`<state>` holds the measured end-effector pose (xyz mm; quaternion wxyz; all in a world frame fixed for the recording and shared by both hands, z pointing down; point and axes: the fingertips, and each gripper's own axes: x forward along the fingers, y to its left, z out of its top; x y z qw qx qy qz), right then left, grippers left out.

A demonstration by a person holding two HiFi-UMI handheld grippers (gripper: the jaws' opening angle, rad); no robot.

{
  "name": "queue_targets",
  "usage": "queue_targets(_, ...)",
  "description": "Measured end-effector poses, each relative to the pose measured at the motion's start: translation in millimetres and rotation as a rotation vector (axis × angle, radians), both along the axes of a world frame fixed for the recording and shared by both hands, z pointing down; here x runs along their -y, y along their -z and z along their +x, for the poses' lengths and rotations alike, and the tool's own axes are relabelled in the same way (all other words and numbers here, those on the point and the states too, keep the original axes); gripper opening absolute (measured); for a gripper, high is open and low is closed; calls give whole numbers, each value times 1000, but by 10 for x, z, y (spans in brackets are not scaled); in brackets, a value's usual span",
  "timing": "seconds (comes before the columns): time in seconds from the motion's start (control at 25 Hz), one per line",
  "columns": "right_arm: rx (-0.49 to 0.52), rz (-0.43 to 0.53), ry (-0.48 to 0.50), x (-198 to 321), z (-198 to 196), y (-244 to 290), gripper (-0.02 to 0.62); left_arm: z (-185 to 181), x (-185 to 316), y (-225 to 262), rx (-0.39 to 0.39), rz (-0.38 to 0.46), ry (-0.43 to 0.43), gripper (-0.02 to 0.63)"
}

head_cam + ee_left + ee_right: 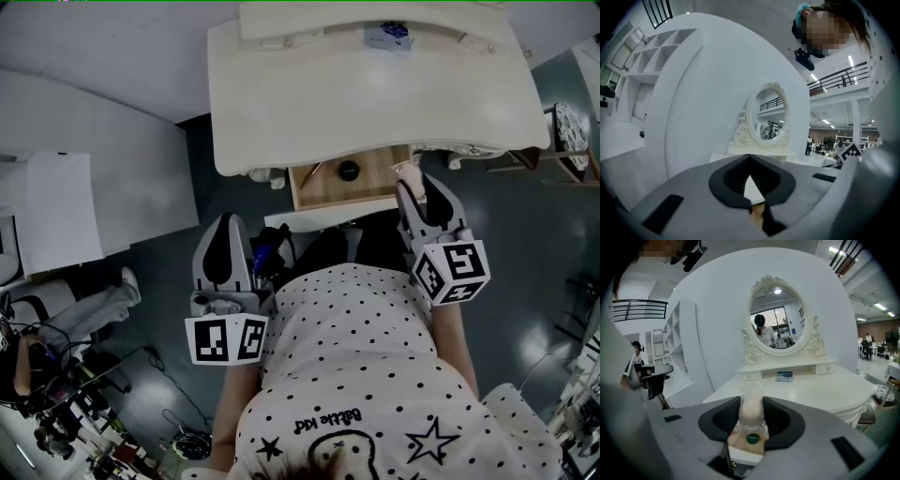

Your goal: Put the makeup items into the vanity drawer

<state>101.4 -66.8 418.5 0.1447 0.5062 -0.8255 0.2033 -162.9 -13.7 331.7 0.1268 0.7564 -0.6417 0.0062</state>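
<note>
In the head view the right gripper (410, 187) clamps a pale wrapped makeup item (409, 172) above the right end of the open vanity drawer (323, 192); the left gripper view shows the left gripper (751, 201) pinched together, empty; the right gripper view sets the vanity drawer just below the held makeup item.

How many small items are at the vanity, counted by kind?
Jar, in the drawer: 1
Stick, in the drawer: 1
Sponge, in the right gripper: 1
Blue packet, on the vanity top: 1
Total: 4
</note>
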Motion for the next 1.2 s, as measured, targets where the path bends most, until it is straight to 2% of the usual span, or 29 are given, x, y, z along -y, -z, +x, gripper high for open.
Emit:
queue_targets(0.76,-4,-8,3,-26,37,-40,153,39,1,7,-8,8,-5,6)
queue_targets(1.0,-35,-24,59,76,-38,-128,153,62,18,14,-18,-4,0,6)
queue_targets(1.2,-90,-61,100,231,-68,-436,152,100,-4,19,-13,-8,10,6)
